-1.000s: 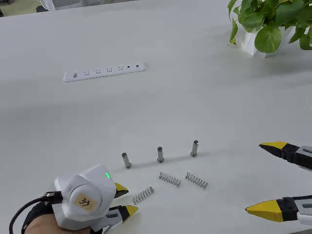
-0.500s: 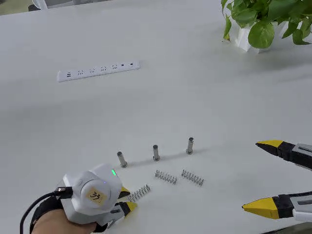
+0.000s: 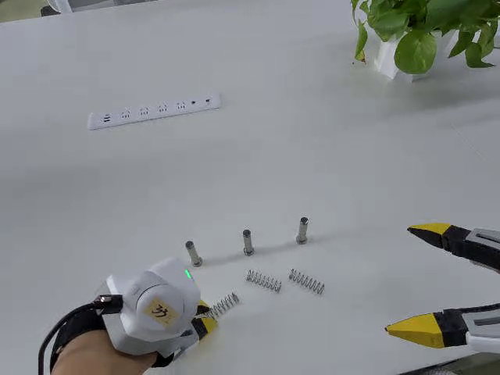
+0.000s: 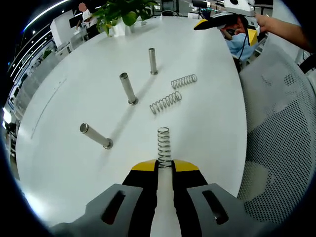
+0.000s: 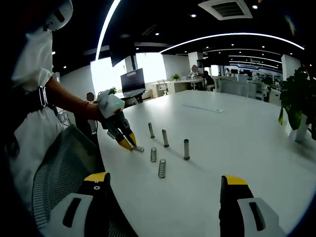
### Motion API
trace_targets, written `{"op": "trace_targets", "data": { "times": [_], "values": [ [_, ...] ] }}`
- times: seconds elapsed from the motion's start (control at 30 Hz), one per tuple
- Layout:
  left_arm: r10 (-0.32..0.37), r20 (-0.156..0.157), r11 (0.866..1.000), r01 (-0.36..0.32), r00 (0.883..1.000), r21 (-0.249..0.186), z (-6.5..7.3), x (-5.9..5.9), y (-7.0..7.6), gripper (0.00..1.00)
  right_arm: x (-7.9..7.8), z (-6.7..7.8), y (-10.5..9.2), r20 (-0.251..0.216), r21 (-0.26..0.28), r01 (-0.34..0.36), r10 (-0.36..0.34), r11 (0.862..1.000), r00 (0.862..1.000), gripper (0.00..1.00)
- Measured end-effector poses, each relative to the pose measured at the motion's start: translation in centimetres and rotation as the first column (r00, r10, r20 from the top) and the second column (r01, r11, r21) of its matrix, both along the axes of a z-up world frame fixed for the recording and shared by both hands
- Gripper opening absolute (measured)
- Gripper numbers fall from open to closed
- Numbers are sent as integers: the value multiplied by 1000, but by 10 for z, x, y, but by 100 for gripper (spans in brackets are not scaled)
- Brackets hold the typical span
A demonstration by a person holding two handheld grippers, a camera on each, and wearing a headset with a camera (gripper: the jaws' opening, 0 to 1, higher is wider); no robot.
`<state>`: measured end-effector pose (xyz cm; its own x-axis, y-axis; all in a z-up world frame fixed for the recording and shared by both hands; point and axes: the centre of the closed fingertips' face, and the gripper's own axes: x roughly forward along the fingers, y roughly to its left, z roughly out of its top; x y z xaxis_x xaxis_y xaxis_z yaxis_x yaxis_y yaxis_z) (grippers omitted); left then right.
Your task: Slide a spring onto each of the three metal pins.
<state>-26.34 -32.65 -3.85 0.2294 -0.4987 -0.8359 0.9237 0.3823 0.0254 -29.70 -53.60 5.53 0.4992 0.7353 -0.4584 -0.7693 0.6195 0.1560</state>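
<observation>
LEFT GRIPPER TAKES THE FIRST SPRING. The left gripper (image 3: pixel 205 320) has clamped onto the near end of the first spring (image 3: pixel 224 303). A second ago its jaws stood spread on either side of that end. In the left gripper view the yellow tips pinch the coil's last turns, and the rest of the spring points away toward 12 o'clock, low over the worktop (image 3: pixel 312 141). Whether it has lifted clear cannot be told.

With the pick-up apparently secured, threading looks to be next, since none of the three pins (image 3: pixel 248 242) wears a spring yet. They stand upright in a row, and the closest pin (image 3: pixel 192 253) is at about 12 o'clock from the left gripper. The two other springs (image 3: pixel 263 281) lie flat at 6 o'clock of the middle and far pins. At 3 o'clock in the head view the right gripper (image 3: pixel 418 280) waits well apart, its jaws spread wide and holding nothing.

Bare worktop surrounds the pins. The power strip (image 3: pixel 154 110) at 11 o'clock and the plant (image 3: pixel 422 31) at 1 o'clock are both far off. The worktop's near edge runs close behind the grippers, with a mesh chair (image 4: pixel 281 123) beyond it. A dropped spring could likely roll off there.
</observation>
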Motion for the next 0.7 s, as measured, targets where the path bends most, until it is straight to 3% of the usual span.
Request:
{"op": "trace_targets", "data": {
  "times": [0.23, 0.7],
  "values": [
    [2, -6, 1000, -2, 1000, 7, 0, -1, 0, 7, -2, 0, 1, -4, 4, 5, -5, 1000, 1000, 92],
    [-1, 10, 1000, 1, 1000, -7, 4, 0, -1, 7, -3, 0, 3, -5, 4, 9, -9, 1000, 1000, 91]
  ]
}}
